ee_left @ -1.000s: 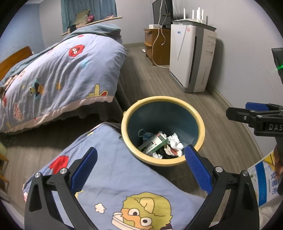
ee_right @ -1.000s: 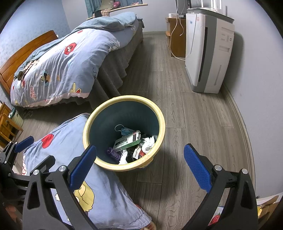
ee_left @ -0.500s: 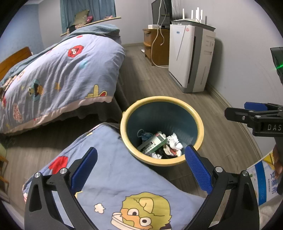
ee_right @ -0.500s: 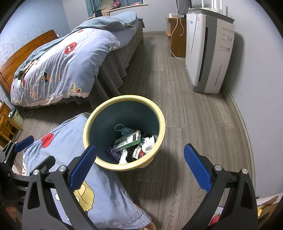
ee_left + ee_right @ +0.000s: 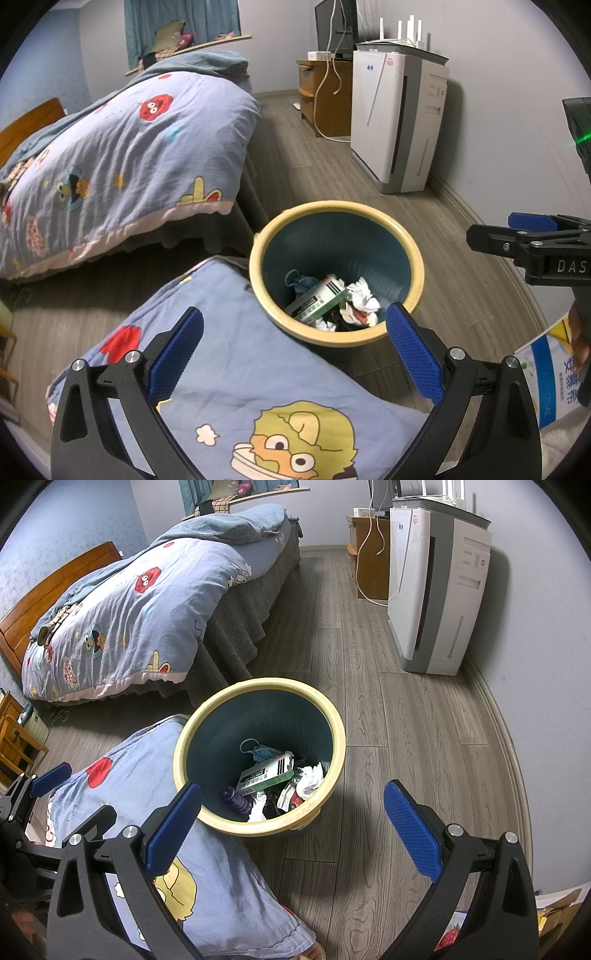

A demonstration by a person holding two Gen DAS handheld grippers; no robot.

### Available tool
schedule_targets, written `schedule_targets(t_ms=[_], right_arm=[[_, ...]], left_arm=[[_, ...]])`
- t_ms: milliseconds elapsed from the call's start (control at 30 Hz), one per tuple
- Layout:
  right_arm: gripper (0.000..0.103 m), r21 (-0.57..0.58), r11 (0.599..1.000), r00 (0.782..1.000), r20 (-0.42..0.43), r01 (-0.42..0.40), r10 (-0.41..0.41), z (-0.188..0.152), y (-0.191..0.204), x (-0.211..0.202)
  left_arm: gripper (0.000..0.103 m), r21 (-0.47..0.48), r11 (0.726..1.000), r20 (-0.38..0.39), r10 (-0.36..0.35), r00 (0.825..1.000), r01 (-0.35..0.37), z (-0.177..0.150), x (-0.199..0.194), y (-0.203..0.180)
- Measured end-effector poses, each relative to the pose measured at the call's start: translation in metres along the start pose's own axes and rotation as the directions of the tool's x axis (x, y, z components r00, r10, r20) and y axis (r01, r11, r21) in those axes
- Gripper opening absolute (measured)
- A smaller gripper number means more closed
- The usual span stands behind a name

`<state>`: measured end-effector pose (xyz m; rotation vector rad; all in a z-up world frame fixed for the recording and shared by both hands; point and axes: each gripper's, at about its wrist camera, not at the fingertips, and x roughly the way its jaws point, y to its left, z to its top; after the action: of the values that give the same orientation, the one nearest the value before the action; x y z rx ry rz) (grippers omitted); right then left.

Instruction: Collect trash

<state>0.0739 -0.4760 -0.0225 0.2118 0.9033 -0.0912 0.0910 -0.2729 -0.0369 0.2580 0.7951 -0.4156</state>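
A round bin with a yellow rim (image 5: pixel 260 284) and dark blue inside stands on the wood floor; it also shows in the right wrist view (image 5: pixel 334 716). Inside lie a green-and-white box (image 5: pixel 317 301) (image 5: pixel 266 775), crumpled white paper (image 5: pixel 364 297) (image 5: pixel 310 779), a blue face mask (image 5: pixel 260 751) and a purple bottle (image 5: pixel 236 797). My left gripper (image 5: pixel 293 350) is open and empty, above the near rim. My right gripper (image 5: pixel 291 829) is open and empty, over the bin's near right side; it shows at the right in the left wrist view (image 5: pixel 532 236).
A cartoon-print blue cushion (image 5: pixel 236 380) (image 5: pixel 122 786) lies against the bin's near left side. A bed with a matching quilt (image 5: pixel 122 147) stands to the left. A white air purifier (image 5: pixel 399 122) and wooden cabinet (image 5: pixel 325 99) stand along the right wall. A white-blue package (image 5: pixel 554 376) lies at right.
Both views have barely shifted; the bin sits slightly lower in the left wrist view. Both grippers stay open and empty.
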Motion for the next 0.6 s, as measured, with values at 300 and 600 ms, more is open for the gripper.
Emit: schedule_targets(t_ms=[300,600], right_arm=[[0.097,0.002,1.000,1.000,0.000,0.000,0.000,0.000,0.000,0.000],[0.097,0.011,1.000,1.000,0.000,0.004,-0.004,-0.001,0.000,0.000]], left_arm=[[0.098,-0.001,1.000,-0.001,0.000,1.000,0.000,0.000,0.000,0.000],[0.098,0.033,0.999,0.013,-0.032,0.999,0.032,-0.002,-0.003,-0.010]])
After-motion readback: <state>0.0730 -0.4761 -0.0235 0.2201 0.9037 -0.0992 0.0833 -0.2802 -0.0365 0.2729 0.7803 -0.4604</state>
